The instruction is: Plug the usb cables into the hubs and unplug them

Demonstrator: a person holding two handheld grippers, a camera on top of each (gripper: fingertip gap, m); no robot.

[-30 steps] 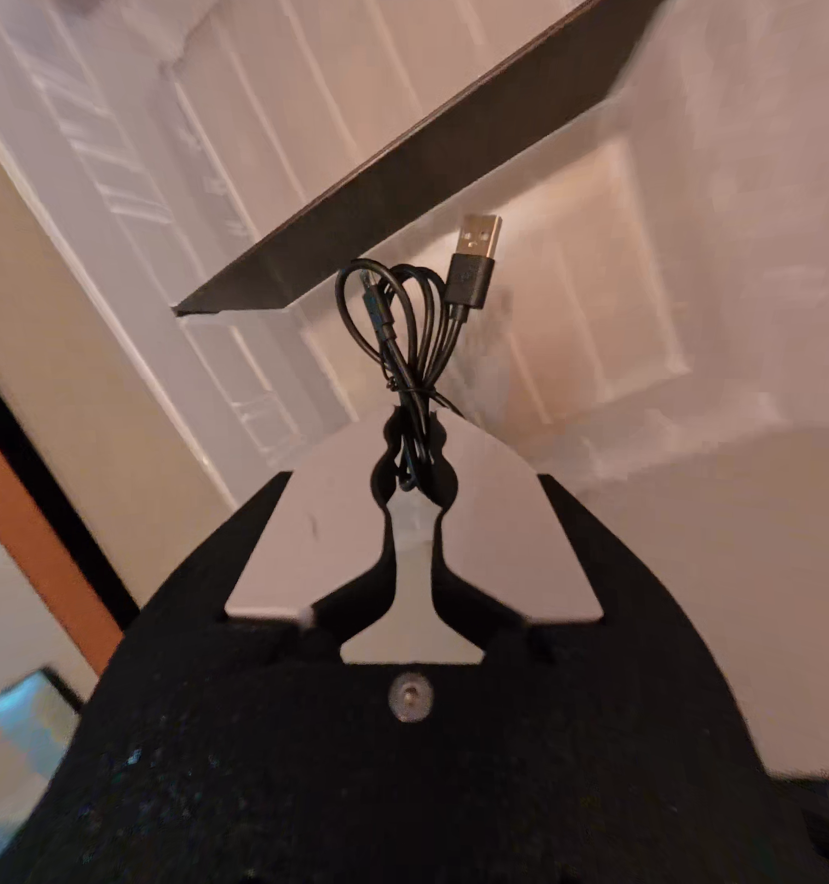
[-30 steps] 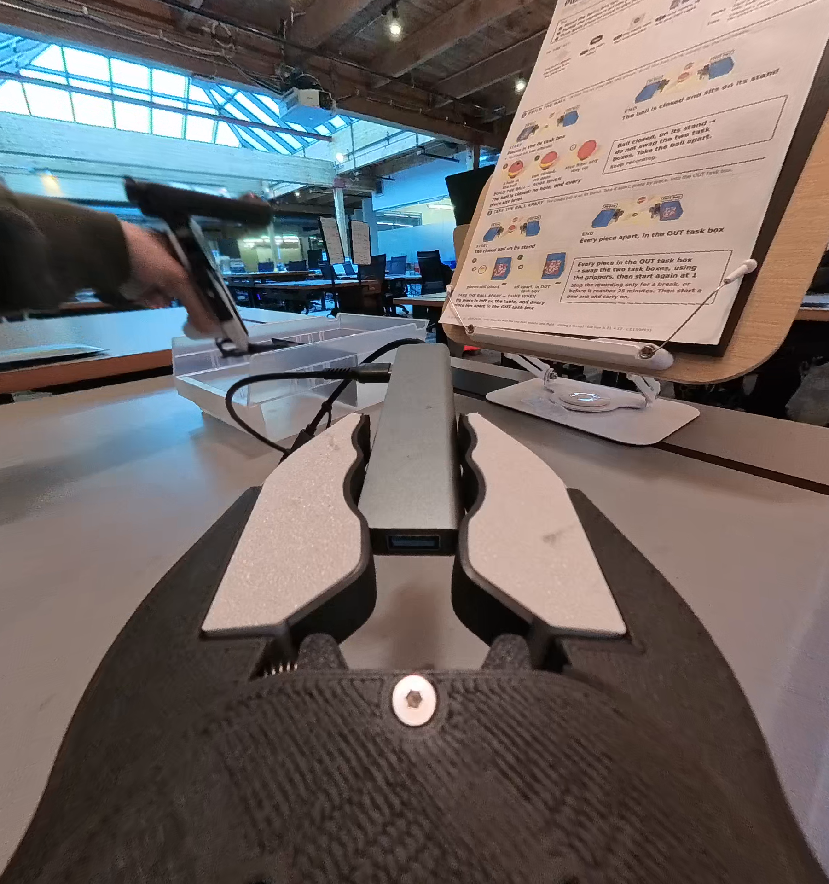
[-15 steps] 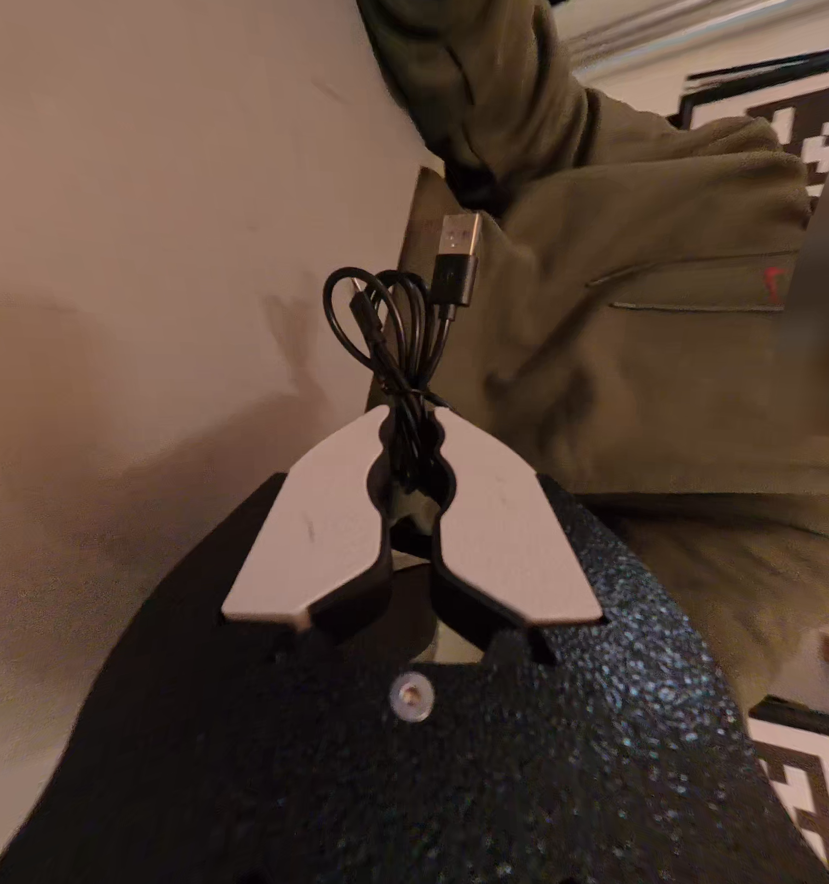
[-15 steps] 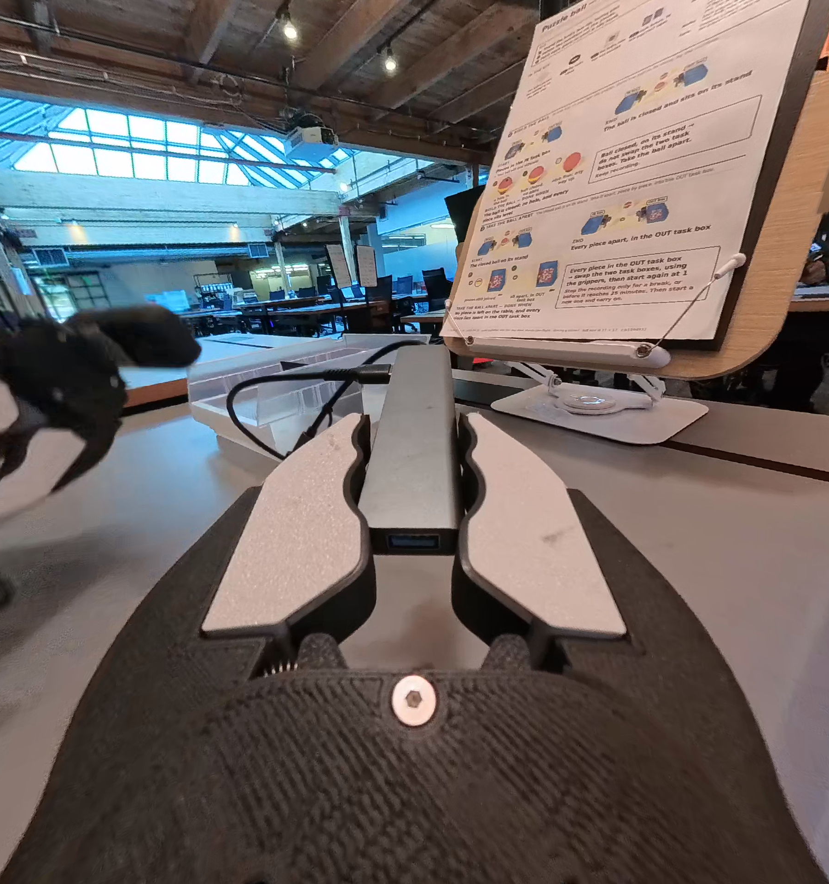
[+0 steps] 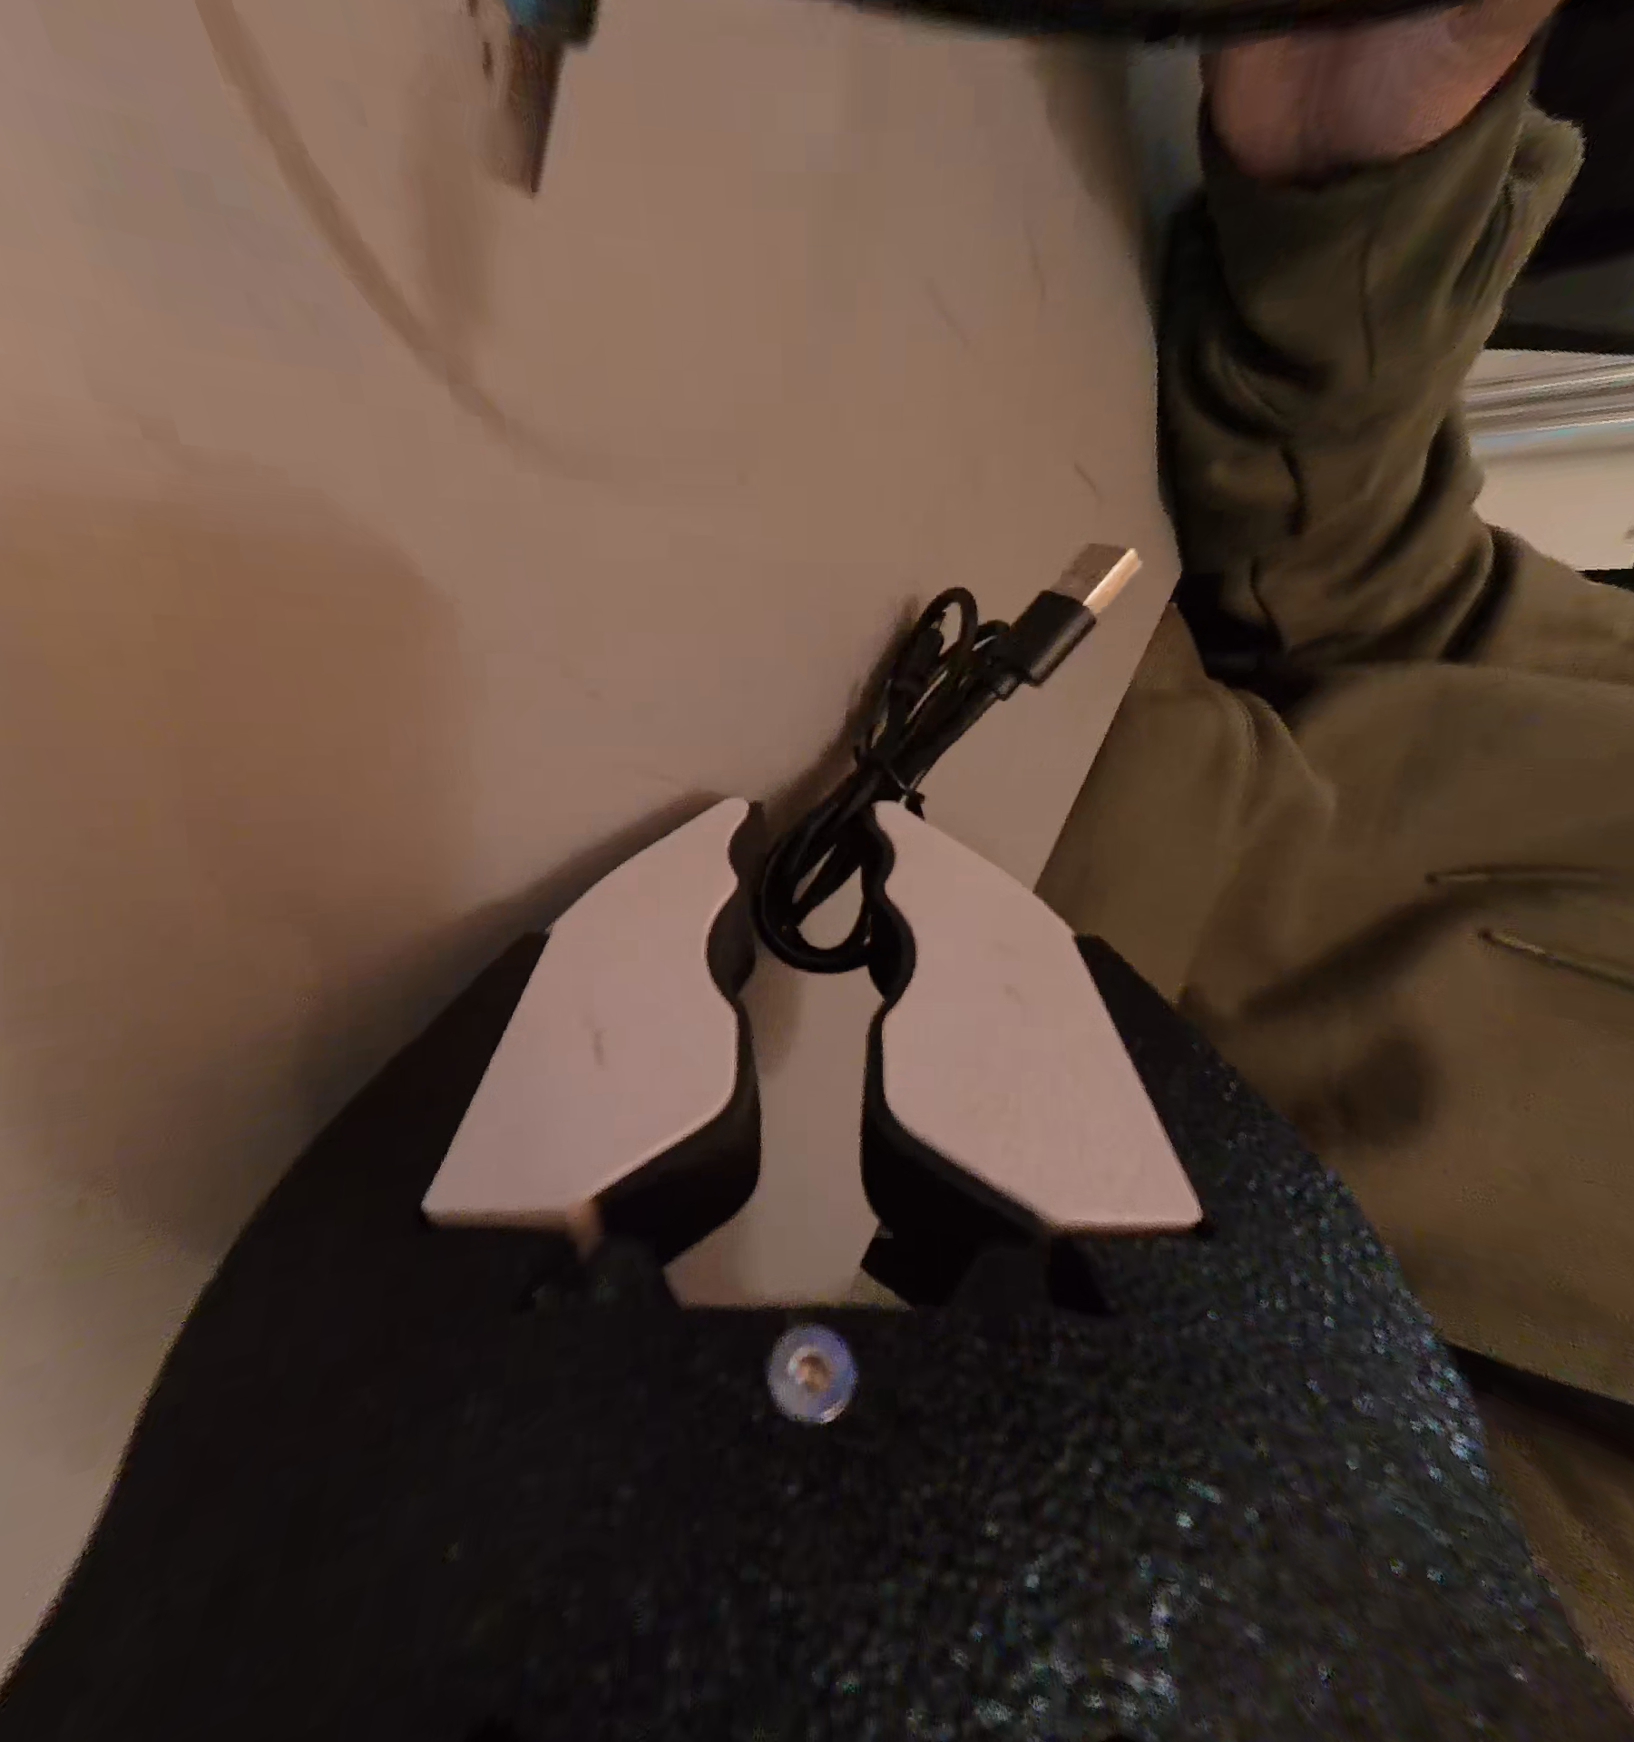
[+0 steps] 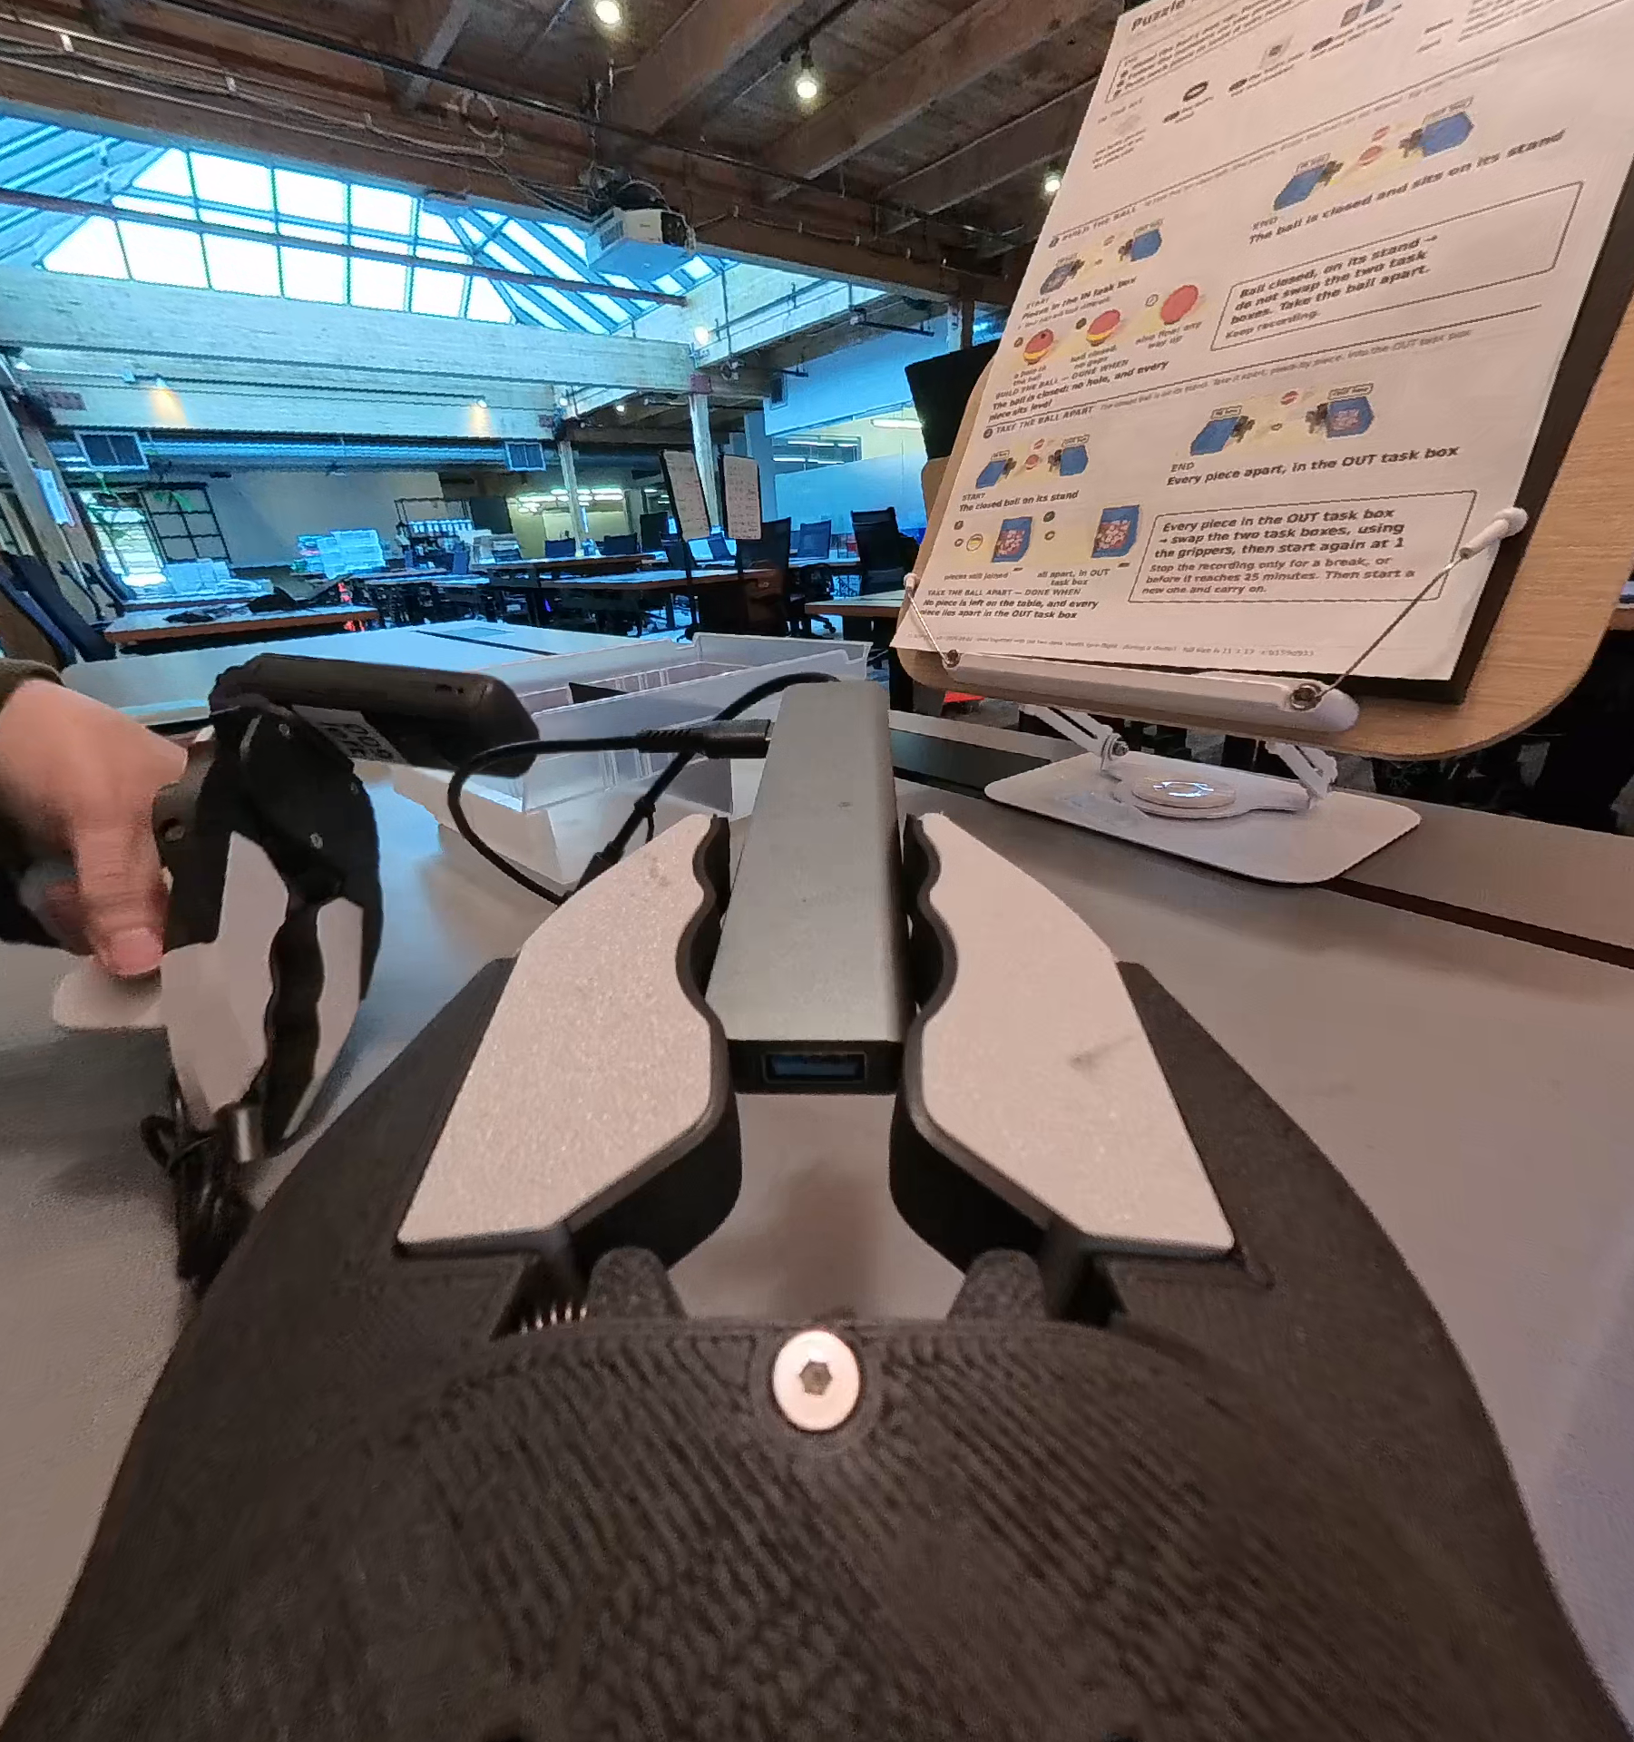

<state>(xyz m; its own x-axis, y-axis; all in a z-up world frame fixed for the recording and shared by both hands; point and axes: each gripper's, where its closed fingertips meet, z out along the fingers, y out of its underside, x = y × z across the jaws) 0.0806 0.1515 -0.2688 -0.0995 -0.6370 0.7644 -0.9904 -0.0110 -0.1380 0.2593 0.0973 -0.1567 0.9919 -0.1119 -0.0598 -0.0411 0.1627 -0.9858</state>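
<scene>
Right gripper (image 6: 815,928) fingers clamp a grey USB hub (image 6: 817,886) above the grey surface (image 6: 1359,1084), a black lead plugged into its left side; left gripper (image 5: 813,829) fingers loosely straddle a bundled black USB cable (image 5: 898,745), plug free, pointing up-right.

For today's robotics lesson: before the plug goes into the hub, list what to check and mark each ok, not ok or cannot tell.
1. Right tongs clamp the grey USB hub: ok.
2. Hub's near blue port free: ok.
3. Left tongs pinch the coiled black USB cable: ok.
4. USB-A plug free of the tongs and bare: ok.
5. Plug lined up with the port: not ok.
6. Plug turned the right way for the port: cannot tell.
</scene>
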